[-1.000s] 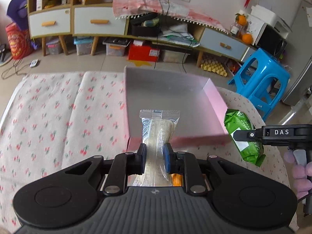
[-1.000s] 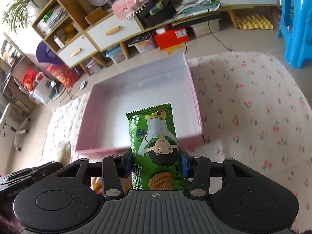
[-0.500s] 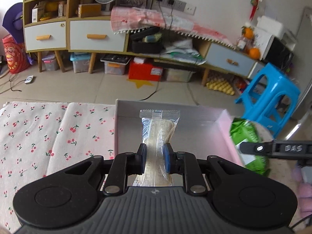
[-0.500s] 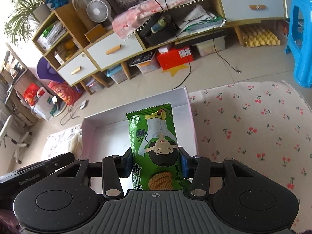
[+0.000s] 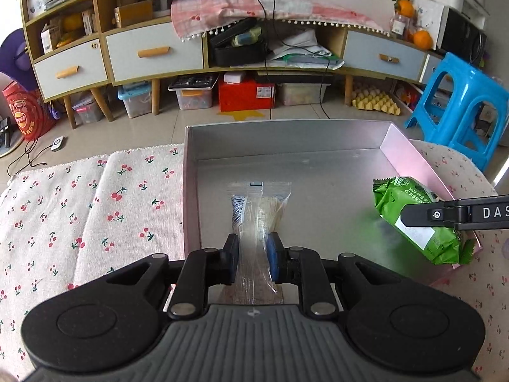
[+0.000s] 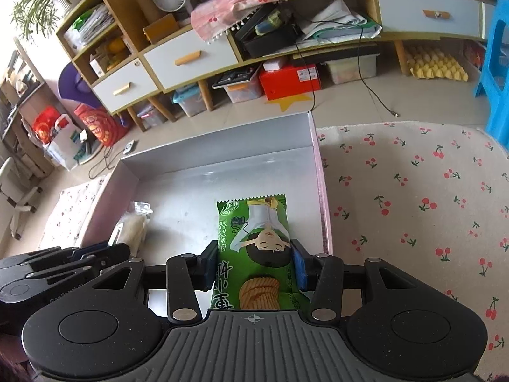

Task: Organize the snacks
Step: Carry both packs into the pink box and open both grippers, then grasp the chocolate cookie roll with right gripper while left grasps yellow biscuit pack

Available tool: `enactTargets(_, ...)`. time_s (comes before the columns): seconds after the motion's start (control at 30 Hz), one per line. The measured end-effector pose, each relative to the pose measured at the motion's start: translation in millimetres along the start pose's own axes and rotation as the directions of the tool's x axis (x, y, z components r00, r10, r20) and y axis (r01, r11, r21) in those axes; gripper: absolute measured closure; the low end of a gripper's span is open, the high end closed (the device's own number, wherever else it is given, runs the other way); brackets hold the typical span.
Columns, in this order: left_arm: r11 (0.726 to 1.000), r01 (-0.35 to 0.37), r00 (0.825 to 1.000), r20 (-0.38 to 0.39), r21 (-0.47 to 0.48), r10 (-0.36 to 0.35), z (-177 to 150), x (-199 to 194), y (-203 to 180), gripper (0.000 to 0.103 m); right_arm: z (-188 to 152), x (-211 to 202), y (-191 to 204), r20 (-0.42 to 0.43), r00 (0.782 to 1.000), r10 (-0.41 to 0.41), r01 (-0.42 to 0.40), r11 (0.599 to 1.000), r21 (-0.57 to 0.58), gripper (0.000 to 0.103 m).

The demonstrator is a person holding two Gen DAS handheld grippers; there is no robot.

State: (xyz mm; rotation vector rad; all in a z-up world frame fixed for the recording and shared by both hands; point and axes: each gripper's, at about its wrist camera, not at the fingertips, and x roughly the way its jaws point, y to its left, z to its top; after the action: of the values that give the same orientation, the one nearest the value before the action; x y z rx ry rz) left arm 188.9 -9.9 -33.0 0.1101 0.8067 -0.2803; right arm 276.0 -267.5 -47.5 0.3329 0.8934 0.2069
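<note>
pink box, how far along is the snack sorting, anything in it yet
Nothing lies in the pink box yet. In hand: the left gripper clamps a clear-wrapped snack, the right gripper a green snack packet, both held over the box floor. Left: releasing both inside.

A clear wrapped snack [image 5: 259, 210] and a green biscuit packet [image 6: 254, 238] are both above the open pink box [image 5: 410, 156], apart.
</note>
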Motion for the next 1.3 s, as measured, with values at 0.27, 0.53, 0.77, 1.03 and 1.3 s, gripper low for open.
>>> enactTargets(0.27, 1.000, 0.021, 1.000, -0.008, 0.009, -0.021, -0.7, -5.5, -2.3, 0.071, 4.2, -7.6, 3.2, 0.007, 1.000, 0.018, -0.018, 1.000, 0.000, 0.035)
enactTargets(0.53, 0.999, 0.034, 0.999, -0.001, -0.008, -0.034, 3.2, -25.5, -9.9, 0.041, 9.2, -38.2, 15.6, 0.018, 1.000, 0.016, -0.016, 1.000, -0.008, 0.033)
enactTargets(0.77, 0.999, 0.043, 0.999, -0.011, -0.033, -0.043, -3.7, -47.0, -12.0, 0.031, 0.5, -49.8, 16.6, -0.046, 0.998, -0.033, 0.033, 0.999, -0.002, 0.062)
enactTargets(1.03, 0.998, 0.031, 0.999, -0.039, -0.056, -0.034, -16.1, -54.7, -8.8, 0.026, -7.0, -24.0, 24.2, -0.072, 0.993, -0.097, 0.093, 0.994, -0.060, 0.070)
enactTargets(1.3, 0.997, 0.002, 0.998, -0.059, -0.084, -0.007, -25.2, -62.5, -1.1, 0.019, -16.1, -47.3, 28.3, -0.040, 0.997, -0.061, 0.058, 0.997, -0.060, 0.064)
